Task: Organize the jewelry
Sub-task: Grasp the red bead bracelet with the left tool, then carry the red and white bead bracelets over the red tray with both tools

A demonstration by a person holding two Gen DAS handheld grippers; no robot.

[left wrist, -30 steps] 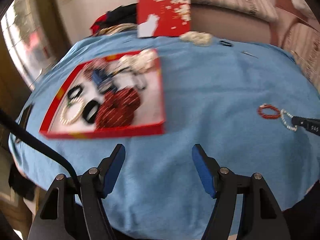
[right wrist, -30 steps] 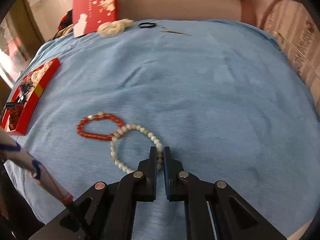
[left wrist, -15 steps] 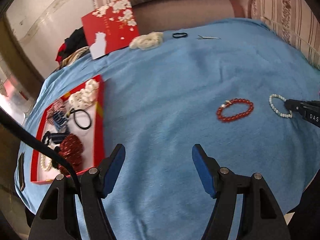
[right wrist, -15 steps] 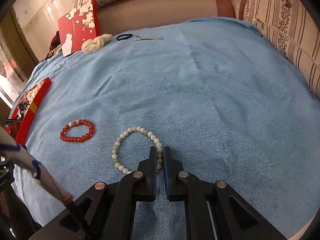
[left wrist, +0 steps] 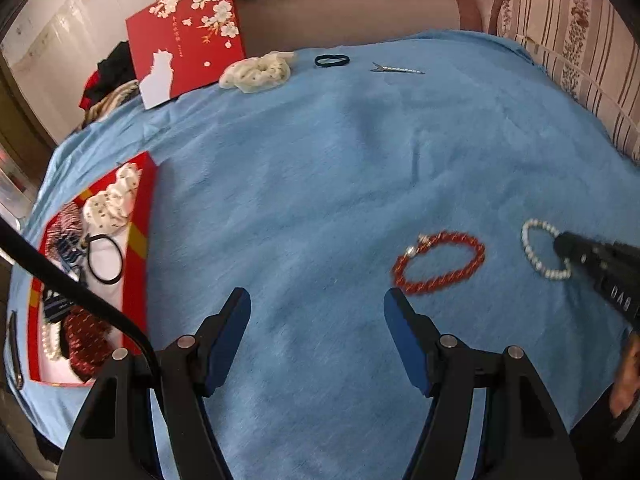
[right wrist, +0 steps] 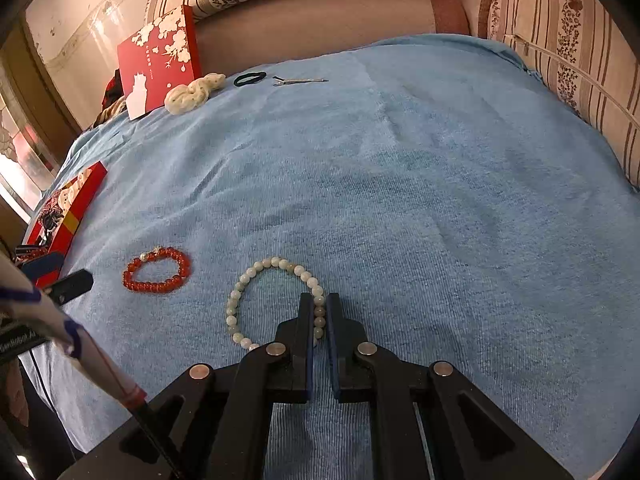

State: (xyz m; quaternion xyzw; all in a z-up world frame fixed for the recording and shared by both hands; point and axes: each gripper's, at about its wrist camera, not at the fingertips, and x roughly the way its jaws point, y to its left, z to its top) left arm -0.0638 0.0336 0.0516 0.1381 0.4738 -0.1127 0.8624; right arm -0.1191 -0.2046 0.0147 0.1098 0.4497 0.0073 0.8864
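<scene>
A blue cloth (right wrist: 440, 184) covers the whole surface and carries everything. Low in the right wrist frame, left of centre, a red bead bracelet (right wrist: 157, 270) lies flat on it, with a pale bead bracelet (right wrist: 240, 300) just to its right, the two apart. At the left edge sits an open red box (left wrist: 136, 240) filled with scrunchies and hair ties. Along the far edge, in the upper left, a red lid with white flowers (right wrist: 160, 58) stands tilted; beside it lie a white scrunchie (right wrist: 194, 92), a black hair tie (right wrist: 249, 78) and a metal hair clip (right wrist: 298, 80).
</scene>
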